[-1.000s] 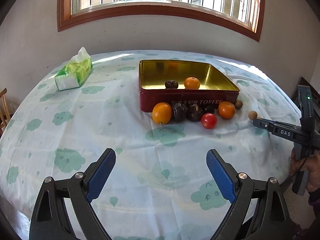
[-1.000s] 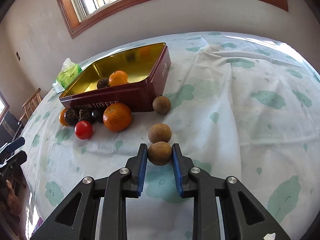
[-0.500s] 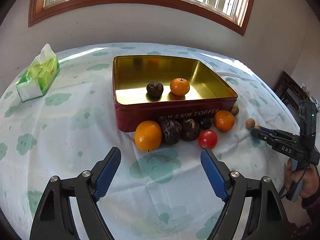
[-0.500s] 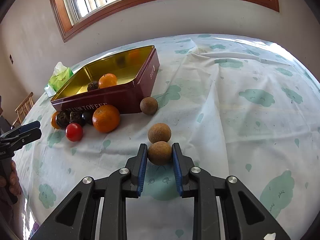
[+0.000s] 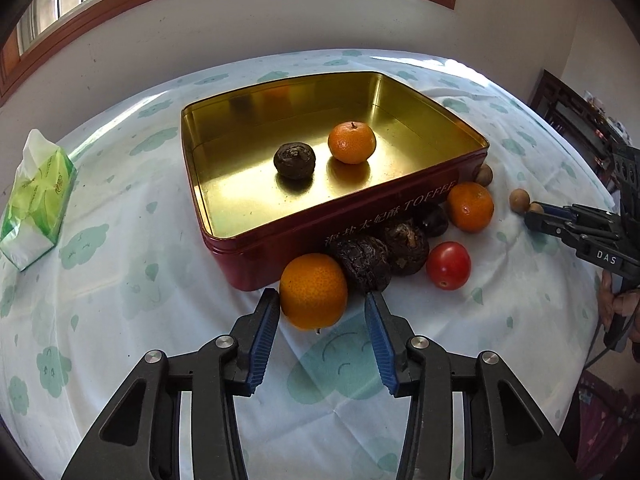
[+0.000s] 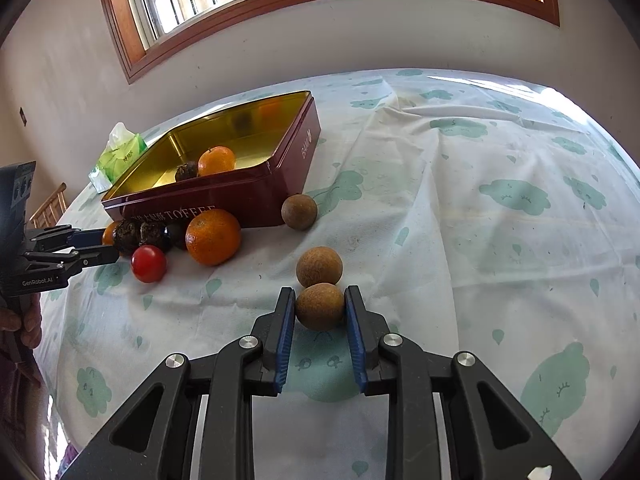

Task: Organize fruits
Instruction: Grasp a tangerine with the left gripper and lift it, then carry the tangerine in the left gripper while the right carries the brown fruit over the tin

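Observation:
A red toffee tin point(image 5: 320, 236) with a gold inside holds one orange point(image 5: 352, 142) and one dark wrinkled fruit point(image 5: 294, 161). In front of it lie an orange point(image 5: 313, 291), dark fruits point(image 5: 366, 264), a red tomato point(image 5: 448, 265) and another orange point(image 5: 470, 207). My left gripper point(image 5: 320, 312) is open, its pads either side of the near orange, left pad close, right pad apart. My right gripper point(image 6: 320, 307) is shut on a brown round longan point(image 6: 320, 306) at table level. A second longan point(image 6: 319, 266) lies just beyond it, a third point(image 6: 299, 211) by the tin's corner.
A green tissue pack point(image 5: 34, 204) lies at the table's left. The round table has a white cloth with green cloud prints point(image 6: 480, 200). A wall with a wood-framed window stands behind. A wooden chair point(image 6: 50, 208) is at the far left edge.
My left gripper has moved forward and down to the near orange and narrowed around it. My right gripper has stayed shut on the longan, with little movement.

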Available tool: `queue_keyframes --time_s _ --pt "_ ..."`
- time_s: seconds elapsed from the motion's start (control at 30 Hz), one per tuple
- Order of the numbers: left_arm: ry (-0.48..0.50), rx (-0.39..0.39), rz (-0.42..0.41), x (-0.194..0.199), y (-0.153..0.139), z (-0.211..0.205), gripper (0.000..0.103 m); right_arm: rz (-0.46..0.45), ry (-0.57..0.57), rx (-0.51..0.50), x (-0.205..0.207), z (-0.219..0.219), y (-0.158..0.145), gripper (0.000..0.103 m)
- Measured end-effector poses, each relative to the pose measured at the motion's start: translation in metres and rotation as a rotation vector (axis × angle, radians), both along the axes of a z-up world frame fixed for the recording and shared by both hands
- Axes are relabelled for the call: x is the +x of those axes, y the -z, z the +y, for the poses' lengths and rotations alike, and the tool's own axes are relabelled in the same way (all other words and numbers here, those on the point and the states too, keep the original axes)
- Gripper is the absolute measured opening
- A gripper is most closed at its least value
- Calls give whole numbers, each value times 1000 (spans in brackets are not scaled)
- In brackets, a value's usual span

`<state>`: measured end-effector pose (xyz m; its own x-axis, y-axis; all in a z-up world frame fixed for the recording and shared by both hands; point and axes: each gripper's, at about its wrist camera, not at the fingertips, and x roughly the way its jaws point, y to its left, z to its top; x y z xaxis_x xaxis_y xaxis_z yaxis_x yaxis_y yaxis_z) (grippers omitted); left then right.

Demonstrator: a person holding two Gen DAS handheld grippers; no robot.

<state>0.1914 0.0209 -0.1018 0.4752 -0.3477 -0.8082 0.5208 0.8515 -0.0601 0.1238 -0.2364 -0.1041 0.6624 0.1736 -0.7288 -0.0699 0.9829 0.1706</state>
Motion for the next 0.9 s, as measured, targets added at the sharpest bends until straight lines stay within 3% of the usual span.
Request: queue_keyframes --time_s 0.07,0.17,0.43,0.57,0.9 --pt "-7 11 15 4 6 -1 46 0 -2 -1 0 0 0 25" --pt "-63 12 -30 -4 9 -2 35 0 -3 -5 1 1 0 25" --pt "-186 -115 -89 -68 -4 -2 35 -1 -5 -9 0 2 0 25" --pt "-242 -86 -104 -90 1 -4 35 -3 -8 -21 1 3 0 26" --pt "-311 -51 -97 -97 12 -6 35 -7 -15 -34 0 5 0 26"
